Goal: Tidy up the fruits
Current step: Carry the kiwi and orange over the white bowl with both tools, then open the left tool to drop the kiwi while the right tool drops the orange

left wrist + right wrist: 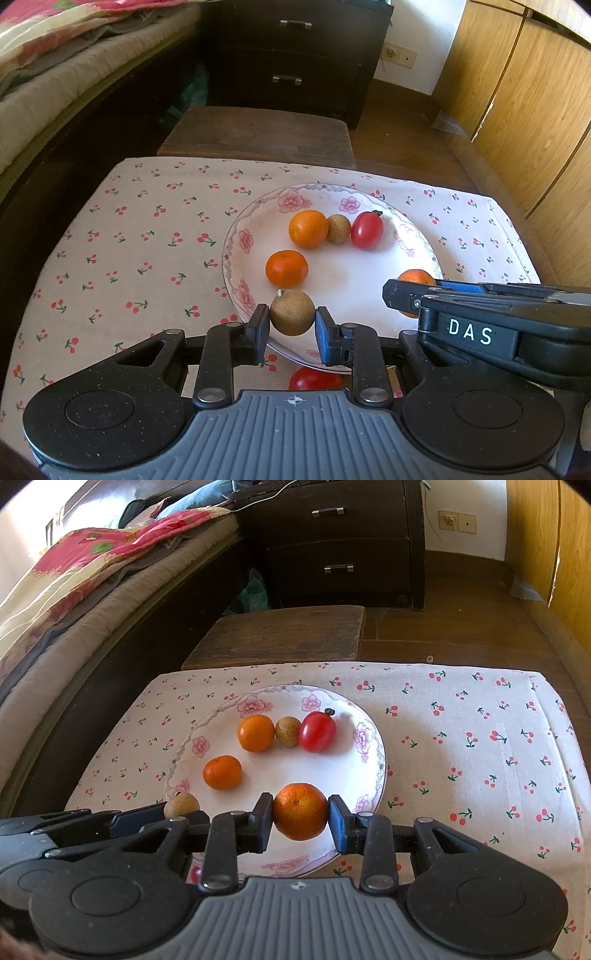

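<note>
A white floral plate (369, 280) (354, 775) holds two oranges (308, 229) (286, 268), a small brown longan (338, 229) and a red tomato (366, 230). My left gripper (291, 323) is shut on a brown longan (292, 312) over the plate's near left rim. My right gripper (301, 821) is shut on an orange (300, 811) over the plate's near side; it enters the left wrist view (406, 295) from the right. Another red tomato (314, 380) lies on the cloth under the left gripper.
The plate sits on a cherry-print cloth (129, 258) (480, 757) over a small table. Beyond it stand a dark wooden stool (258, 133), a dark nightstand (295, 55), a bed (74, 590) at the left and wooden cabinets (535, 110) at the right.
</note>
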Tool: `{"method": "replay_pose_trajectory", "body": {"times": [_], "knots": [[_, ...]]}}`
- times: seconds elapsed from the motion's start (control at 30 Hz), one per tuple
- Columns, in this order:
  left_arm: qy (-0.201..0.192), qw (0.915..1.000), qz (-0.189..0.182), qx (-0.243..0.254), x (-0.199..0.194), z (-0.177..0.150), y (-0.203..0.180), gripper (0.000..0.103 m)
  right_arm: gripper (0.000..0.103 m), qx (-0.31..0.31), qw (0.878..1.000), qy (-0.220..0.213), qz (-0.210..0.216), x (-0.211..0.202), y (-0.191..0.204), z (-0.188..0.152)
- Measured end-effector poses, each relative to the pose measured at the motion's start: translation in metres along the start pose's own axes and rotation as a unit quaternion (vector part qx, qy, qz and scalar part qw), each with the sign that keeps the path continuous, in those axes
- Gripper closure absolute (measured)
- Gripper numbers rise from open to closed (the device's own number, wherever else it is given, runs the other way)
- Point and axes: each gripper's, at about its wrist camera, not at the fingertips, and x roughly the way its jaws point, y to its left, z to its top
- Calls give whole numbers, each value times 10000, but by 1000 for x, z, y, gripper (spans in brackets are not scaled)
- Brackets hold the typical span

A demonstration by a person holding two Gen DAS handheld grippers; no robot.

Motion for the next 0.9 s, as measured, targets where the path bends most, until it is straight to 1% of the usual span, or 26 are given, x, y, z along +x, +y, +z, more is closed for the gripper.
{"method": "replay_pose_trajectory", "body": {"times": [0.43,0.9], "knots": [[-24,10000,71,25,-1,0,-1,66,68,0,10000,-9,-42,1,0,-1],[-133,9999,19,-74,-11,3,2,60,68,53,9999,-108,-32,-6,0,0]]}}
